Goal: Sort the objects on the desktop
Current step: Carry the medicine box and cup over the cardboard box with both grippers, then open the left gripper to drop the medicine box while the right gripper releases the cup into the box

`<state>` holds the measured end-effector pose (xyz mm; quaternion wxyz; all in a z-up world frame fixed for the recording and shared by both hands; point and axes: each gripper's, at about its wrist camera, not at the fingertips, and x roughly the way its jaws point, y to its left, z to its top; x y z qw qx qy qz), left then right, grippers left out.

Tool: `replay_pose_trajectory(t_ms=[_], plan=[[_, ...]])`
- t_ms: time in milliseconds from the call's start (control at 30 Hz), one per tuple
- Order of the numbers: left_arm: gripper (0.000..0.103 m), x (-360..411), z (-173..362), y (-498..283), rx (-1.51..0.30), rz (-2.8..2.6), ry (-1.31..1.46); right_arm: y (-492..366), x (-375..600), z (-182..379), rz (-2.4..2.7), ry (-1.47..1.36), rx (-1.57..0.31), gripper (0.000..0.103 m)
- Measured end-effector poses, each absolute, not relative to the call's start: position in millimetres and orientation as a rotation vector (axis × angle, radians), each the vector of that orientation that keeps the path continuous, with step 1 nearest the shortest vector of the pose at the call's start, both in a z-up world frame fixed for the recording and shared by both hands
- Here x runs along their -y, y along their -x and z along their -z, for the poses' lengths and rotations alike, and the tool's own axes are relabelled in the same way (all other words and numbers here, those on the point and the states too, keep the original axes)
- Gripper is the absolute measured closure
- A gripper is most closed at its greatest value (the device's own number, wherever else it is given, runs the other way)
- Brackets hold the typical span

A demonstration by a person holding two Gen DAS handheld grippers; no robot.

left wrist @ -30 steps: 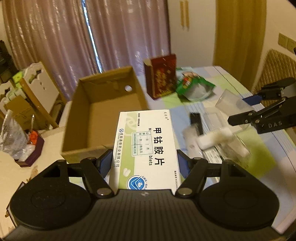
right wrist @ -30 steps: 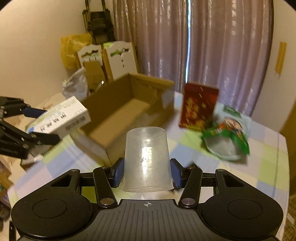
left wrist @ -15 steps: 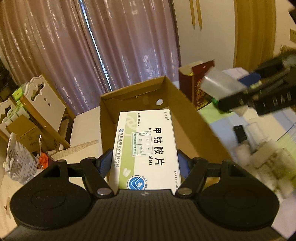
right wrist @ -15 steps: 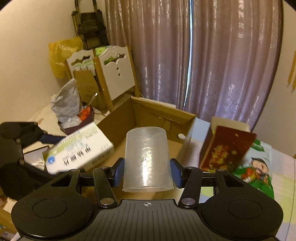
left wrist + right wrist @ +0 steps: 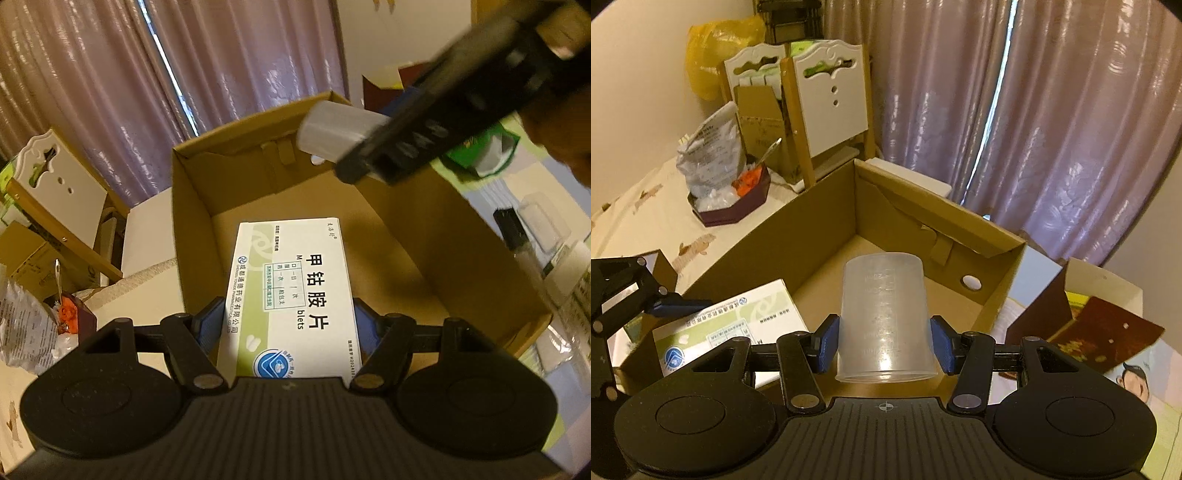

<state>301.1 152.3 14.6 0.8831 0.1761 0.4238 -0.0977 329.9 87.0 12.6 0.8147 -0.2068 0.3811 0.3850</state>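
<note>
Pale purple curtains point(image 5: 1015, 110) hang behind an open brown cardboard box point(image 5: 424, 236) with plain flat walls and a round hole in its far side. To its right on the checked tablecloth point(image 5: 491, 188) lie a dark red bag point(image 5: 1086, 332) and a green packet point(image 5: 480, 155). The left gripper point(image 5: 290, 325) pinches a white and green medicine box point(image 5: 291, 295) over the box's near end. The right gripper point(image 5: 884, 343) clamps a cloudy plastic cup point(image 5: 884, 317), upside down, above the box's middle

Checked tablecloth table point(image 5: 532, 177), open cardboard box point(image 5: 461, 258), red bag point(image 5: 1100, 332), green packet point(image 5: 484, 155)
</note>
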Motion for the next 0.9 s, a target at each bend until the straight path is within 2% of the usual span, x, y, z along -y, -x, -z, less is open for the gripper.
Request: replay_pose_trajectory(t_ms=[400,500,900], plan=[[0.035,-140.8,5.4,-305.5,-0.924,0.228,-0.435,-334.1,-87.1,0.1,-0.832,0.460,-0.828,0.051],[0.027,-142.3,4.2,-307.2,-0.912,0.215,-0.443,-335.0,-89.6,1.8,-0.836,0.468,-0.829,0.051],[0.025,-146.5,-7.8,-296.3,-0.896,0.209,-0.449,-328.5,-114.8,17.0,-0.920,0.605,-0.867,0.051]])
